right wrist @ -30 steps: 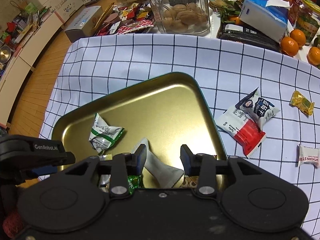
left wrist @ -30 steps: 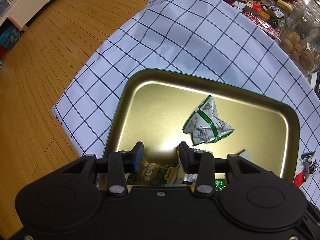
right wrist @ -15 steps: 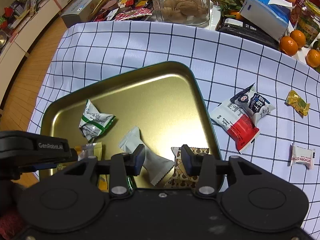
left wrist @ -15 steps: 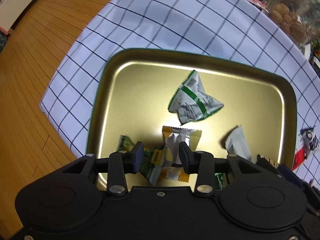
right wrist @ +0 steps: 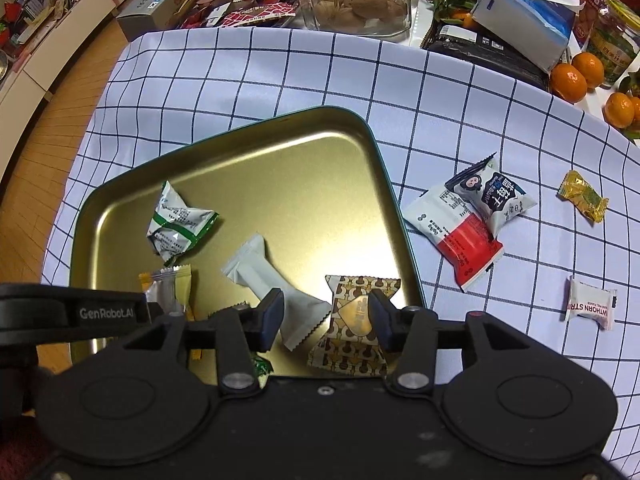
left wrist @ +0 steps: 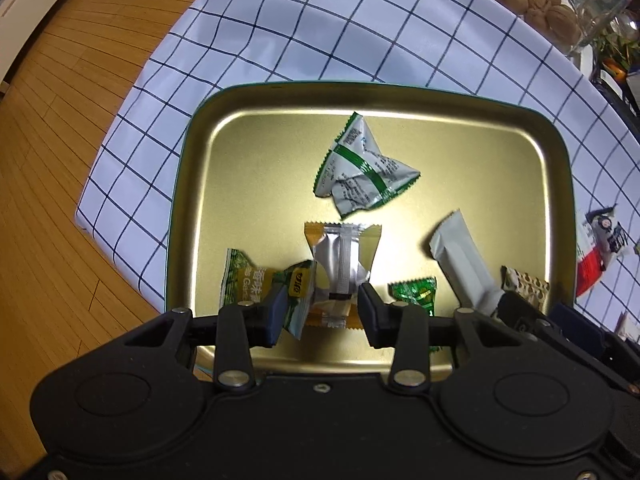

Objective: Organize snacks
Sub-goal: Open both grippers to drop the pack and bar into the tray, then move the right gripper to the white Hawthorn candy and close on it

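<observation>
So the gold tray (right wrist: 360, 152) with its green rim is sitting on the checked tablecloth (right wrist: 280, 64), and it's holding six wrapped snacks. Toward the far left there's a green-and-white crumpled packet (left wrist: 360, 172). Nearer in, an orange-and-silver packet (left wrist: 344, 264) is lying next to a green garlic-flavour packet (left wrist: 248, 280), with a small green candy (left wrist: 416, 292) to the right. A plain white wrapper (right wrist: 272, 280) and a brown patterned packet (right wrist: 356, 320) are lying near the right rim.

The left gripper (left wrist: 320, 308) is hanging over the tray's near edge, jaws spread wide with nothing in them. The right gripper (right wrist: 326, 316) is hovering over the near right corner, also gaping and empty.

Out on the cloth to the right, a red-and-white packet (right wrist: 452, 236) is lying under a dark blue-and-white packet (right wrist: 496, 196), then a gold candy (right wrist: 584, 196) and a white hawthorn strip packet (right wrist: 592, 308). A walnut jar (right wrist: 356, 0) and oranges (right wrist: 576, 76) are sitting at the far side.
</observation>
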`<control>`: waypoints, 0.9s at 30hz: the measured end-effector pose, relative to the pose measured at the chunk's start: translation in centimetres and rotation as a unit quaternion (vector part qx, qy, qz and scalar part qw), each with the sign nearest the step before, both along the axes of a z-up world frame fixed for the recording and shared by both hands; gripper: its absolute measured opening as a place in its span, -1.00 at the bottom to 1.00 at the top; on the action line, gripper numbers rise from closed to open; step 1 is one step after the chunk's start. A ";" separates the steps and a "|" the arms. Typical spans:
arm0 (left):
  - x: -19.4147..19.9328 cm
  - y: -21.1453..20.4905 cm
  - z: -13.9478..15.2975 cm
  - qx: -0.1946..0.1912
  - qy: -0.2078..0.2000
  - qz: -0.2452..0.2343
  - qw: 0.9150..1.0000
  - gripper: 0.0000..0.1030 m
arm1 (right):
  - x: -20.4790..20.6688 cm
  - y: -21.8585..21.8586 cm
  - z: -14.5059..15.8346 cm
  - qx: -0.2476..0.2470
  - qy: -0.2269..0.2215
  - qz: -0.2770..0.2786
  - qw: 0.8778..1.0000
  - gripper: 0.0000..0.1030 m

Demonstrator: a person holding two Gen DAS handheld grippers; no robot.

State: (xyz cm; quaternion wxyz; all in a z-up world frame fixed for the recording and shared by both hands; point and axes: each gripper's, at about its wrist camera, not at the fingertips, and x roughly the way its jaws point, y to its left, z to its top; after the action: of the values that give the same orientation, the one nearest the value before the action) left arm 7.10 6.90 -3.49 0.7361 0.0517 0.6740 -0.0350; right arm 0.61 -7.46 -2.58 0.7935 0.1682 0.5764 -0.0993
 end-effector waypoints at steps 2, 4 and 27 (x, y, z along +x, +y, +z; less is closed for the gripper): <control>-0.2 0.0 0.2 -0.007 0.005 -0.006 1.000 -0.05 | -0.2 0.0 0.0 -0.004 0.004 -0.001 1.000 0.00; -0.6 -0.3 0.5 -0.007 0.004 -0.015 1.000 -0.05 | -0.4 -0.1 0.1 -0.005 0.006 0.000 1.000 0.02; -6.1 -10.2 1.2 -0.041 0.029 -0.126 0.991 -0.05 | -7.7 -10.0 0.6 -0.003 0.025 -0.090 0.996 0.07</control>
State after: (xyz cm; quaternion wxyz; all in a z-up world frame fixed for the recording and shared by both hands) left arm 0.96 -3.27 -2.26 0.7075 0.1048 0.6811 -0.1568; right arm -7.07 -17.43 -1.96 0.7669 0.2145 0.5784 -0.1767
